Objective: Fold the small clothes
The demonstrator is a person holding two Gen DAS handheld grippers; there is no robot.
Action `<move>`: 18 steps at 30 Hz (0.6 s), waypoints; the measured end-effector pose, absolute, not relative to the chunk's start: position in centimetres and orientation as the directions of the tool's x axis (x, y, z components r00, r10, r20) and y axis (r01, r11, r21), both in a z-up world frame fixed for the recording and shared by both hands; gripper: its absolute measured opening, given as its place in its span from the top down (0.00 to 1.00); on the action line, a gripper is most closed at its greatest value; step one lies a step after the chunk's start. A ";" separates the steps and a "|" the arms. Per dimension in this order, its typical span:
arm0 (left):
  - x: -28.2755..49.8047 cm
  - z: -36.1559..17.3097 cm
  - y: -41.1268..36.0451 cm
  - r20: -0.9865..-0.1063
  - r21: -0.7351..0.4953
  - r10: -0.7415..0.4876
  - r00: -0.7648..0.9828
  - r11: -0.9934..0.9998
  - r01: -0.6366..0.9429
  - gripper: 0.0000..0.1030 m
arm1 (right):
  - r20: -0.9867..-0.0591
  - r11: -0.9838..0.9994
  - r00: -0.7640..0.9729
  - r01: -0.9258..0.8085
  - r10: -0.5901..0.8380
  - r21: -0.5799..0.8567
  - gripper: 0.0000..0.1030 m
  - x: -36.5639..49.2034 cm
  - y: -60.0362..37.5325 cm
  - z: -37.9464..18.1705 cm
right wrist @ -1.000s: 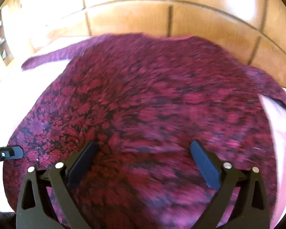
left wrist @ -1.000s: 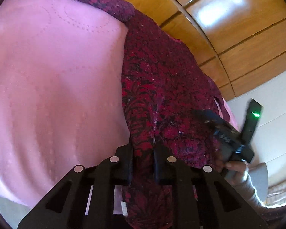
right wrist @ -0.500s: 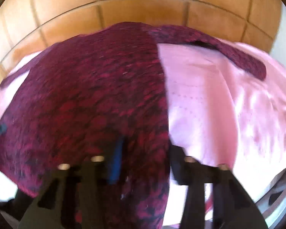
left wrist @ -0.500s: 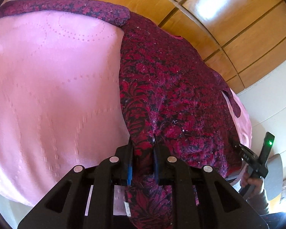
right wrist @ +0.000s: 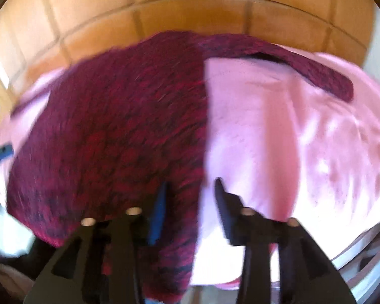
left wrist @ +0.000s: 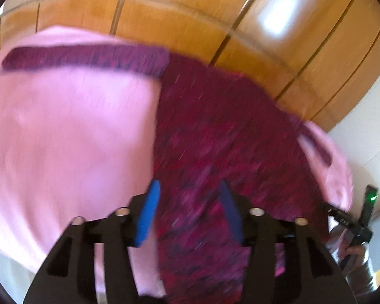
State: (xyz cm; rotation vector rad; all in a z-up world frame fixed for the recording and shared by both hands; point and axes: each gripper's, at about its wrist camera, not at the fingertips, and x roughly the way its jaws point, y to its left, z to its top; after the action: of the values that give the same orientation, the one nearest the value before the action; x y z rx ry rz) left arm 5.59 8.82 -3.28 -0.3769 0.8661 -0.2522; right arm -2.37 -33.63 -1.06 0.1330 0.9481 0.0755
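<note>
Pink bedspread (left wrist: 63,126) – wooden panelling (left wrist: 190,20), maroon garment (left wrist: 215,126)

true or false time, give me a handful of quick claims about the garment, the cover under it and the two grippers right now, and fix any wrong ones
1. The dark red patterned garment lies on a pink cover. True.
2. The left gripper is clamped shut on the cloth. False: its jaws are opening, with the garment's lower edge between the pads but not pinched.
3. One sleeve stretches out flat across the pink cover. True.
4. The surface behind the pink cover is white tile. False: it is glossy wooden panelling.
5. The right gripper straddles the garment's side edge, dark red cloth by one finger and pink cover by the other. True.
6. The garment is already folded into a small square. False: it is spread out, sleeves extended.
</note>
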 end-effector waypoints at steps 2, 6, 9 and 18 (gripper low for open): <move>6.5 -2.7 7.9 -0.661 -0.444 -0.391 0.641 0.892 0.086 0.46 | -0.774 0.960 0.614 0.094 0.153 0.264 0.48 -1.4 -36.9 -0.6; 8.7 -3.8 4.0 -0.676 -0.430 -0.428 0.600 0.890 0.151 0.46 | -0.690 0.805 0.704 0.307 0.166 0.507 0.47 1.0 -45.5 -0.6; 9.7 -4.8 0.7 -0.695 -0.397 -0.453 0.559 0.889 0.227 0.46 | -0.641 0.658 0.754 0.411 0.144 0.631 0.50 3.3 -51.0 -1.6; 10.8 -8.0 -4.0 -0.768 -0.335 -0.454 0.452 0.886 0.322 0.46 | -0.567 0.277 0.812 0.518 0.140 0.810 0.53 11.3 -59.9 -6.6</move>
State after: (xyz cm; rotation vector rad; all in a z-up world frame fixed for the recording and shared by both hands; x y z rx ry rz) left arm 10.82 -4.01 -7.96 -0.1479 0.9921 -0.4817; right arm 11.32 -59.90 -6.57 1.2855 0.6118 -0.2756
